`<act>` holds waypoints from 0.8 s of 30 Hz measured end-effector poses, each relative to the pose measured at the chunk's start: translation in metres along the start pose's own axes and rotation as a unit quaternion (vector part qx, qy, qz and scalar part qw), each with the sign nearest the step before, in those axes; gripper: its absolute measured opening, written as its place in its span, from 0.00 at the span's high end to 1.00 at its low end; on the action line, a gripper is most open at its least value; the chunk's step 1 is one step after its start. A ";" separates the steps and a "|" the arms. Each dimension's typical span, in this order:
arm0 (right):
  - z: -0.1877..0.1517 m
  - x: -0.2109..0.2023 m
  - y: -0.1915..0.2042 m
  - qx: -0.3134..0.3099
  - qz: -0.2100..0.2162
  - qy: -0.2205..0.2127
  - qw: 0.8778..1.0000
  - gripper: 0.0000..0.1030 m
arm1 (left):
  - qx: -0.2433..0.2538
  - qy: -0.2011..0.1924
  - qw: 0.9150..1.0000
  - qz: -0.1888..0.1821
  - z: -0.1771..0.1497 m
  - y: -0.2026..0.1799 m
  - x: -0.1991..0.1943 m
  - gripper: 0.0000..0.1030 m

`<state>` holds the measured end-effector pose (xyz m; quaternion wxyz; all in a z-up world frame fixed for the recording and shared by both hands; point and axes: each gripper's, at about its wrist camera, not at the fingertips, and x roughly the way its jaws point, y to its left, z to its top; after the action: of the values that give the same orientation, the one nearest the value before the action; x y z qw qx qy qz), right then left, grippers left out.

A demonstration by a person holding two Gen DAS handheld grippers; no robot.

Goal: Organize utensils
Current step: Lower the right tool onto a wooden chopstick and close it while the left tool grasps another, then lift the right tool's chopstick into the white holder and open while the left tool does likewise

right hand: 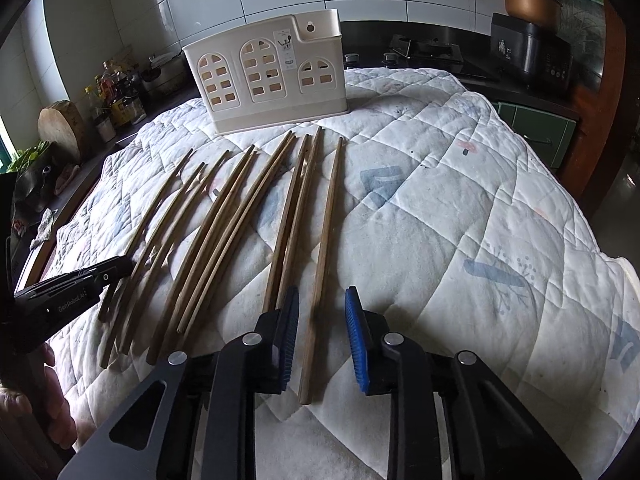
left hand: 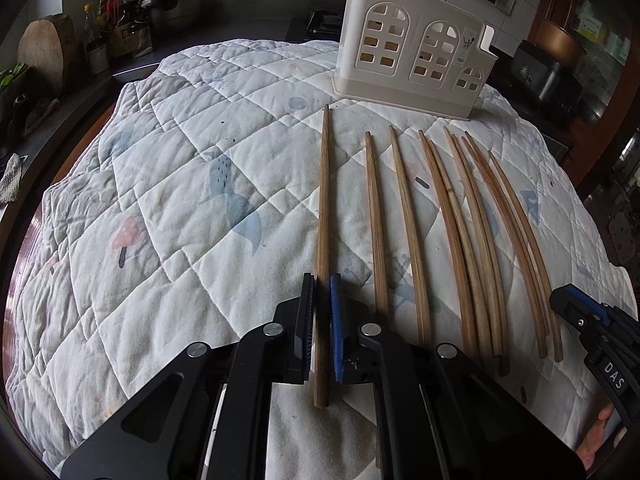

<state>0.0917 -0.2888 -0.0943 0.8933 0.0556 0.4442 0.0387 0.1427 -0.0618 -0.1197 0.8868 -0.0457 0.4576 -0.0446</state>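
Several wooden chopsticks lie side by side on a quilted cloth, tips pointing at a cream utensil holder (left hand: pixel 412 44) with window cut-outs, also in the right wrist view (right hand: pixel 268 76). My left gripper (left hand: pixel 322 280) straddles the leftmost chopstick (left hand: pixel 323 248); its fingers are nearly closed on it with small gaps either side. My right gripper (right hand: pixel 322 296) is open around the rightmost chopstick (right hand: pixel 322 264), which lies on the cloth between its blue pads (right hand: pixel 358 336) without touching. The other chopsticks (left hand: pixel 460 240) lie between the two.
The quilt (left hand: pixel 180 200) covers a table. Bottles (left hand: pixel 116 20) and a wooden block (left hand: pixel 44 48) stand on the counter at the far left. A stove (right hand: pixel 428 52) and a black cooker (right hand: pixel 528 52) are behind at the right.
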 end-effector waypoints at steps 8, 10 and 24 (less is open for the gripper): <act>-0.001 0.014 0.005 0.003 -0.010 0.006 1.000 0.91 | -0.006 0.003 1.000 -0.026 -0.003 0.004 -0.001 0.93; 0.000 0.014 0.003 0.009 -0.007 0.006 1.000 0.91 | -0.017 0.005 0.999 -0.037 -0.003 0.007 -0.001 0.93; 0.000 -0.012 0.011 -0.015 -0.044 -0.036 0.998 0.94 | -0.006 -0.028 0.998 -0.055 0.006 0.014 -0.029 0.94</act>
<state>0.0842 -0.2792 -0.0831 0.9104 0.0240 0.4130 0.0040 0.1312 -0.0446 -0.0949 0.8954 -0.0772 0.4293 -0.0890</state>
